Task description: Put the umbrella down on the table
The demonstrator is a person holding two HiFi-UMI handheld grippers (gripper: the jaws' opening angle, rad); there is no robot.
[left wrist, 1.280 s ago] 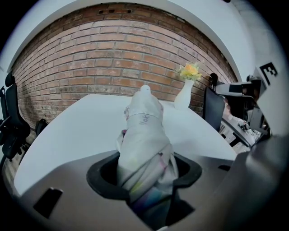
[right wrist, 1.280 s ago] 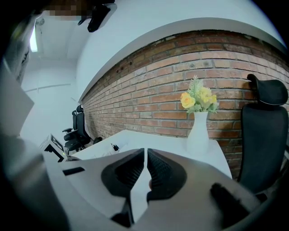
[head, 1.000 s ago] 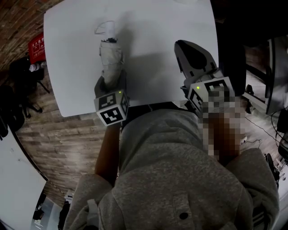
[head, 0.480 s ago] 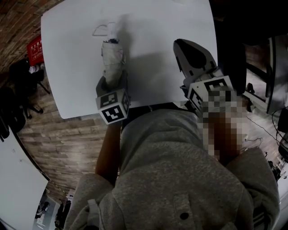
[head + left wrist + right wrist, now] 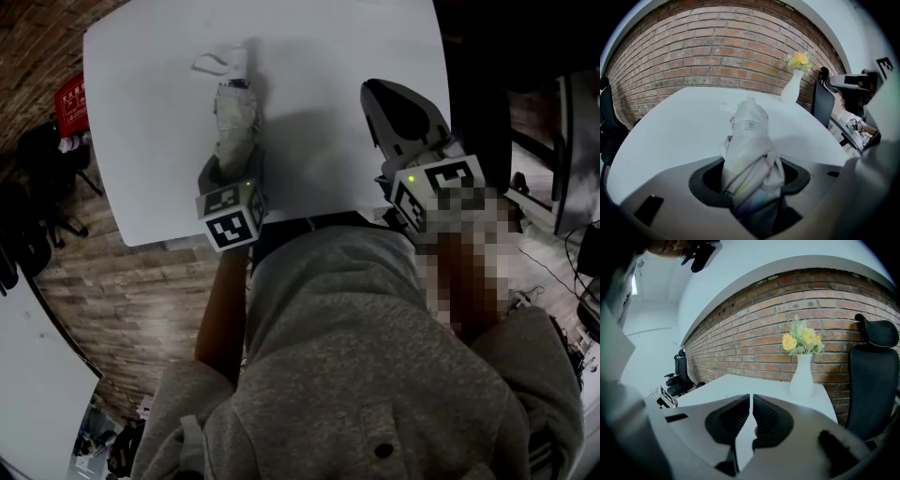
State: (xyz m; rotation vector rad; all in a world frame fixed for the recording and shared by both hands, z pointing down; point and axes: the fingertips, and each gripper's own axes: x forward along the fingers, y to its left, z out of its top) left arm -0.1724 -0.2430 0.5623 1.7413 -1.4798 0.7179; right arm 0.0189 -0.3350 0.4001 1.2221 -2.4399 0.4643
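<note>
Umbrella (image 5: 234, 127), folded into a pale bundle, lies lengthwise on the white table (image 5: 347, 56). Its wrist strap (image 5: 210, 64) rests flat on the surface at the far end. The near end sits between the jaws of the left gripper (image 5: 230, 173), close to the table's front edge. In the left gripper view the crumpled fabric fills the gap and touches both pads, so the claw is clamped on the umbrella. The jaws have just been opening a little, with the umbrella between them. The right gripper (image 5: 380, 94) hangs above the table to the right, well apart from the umbrella. Its jaws are together, with only a thin slit between them, and they hold nothing. A white vase of yellow flowers (image 5: 802, 376) stands at the table's far corner, before a brick wall. The task looks nearly done, since the umbrella appears to rest on the table. What seems left is for the left claw to let go fully and draw back.
</note>
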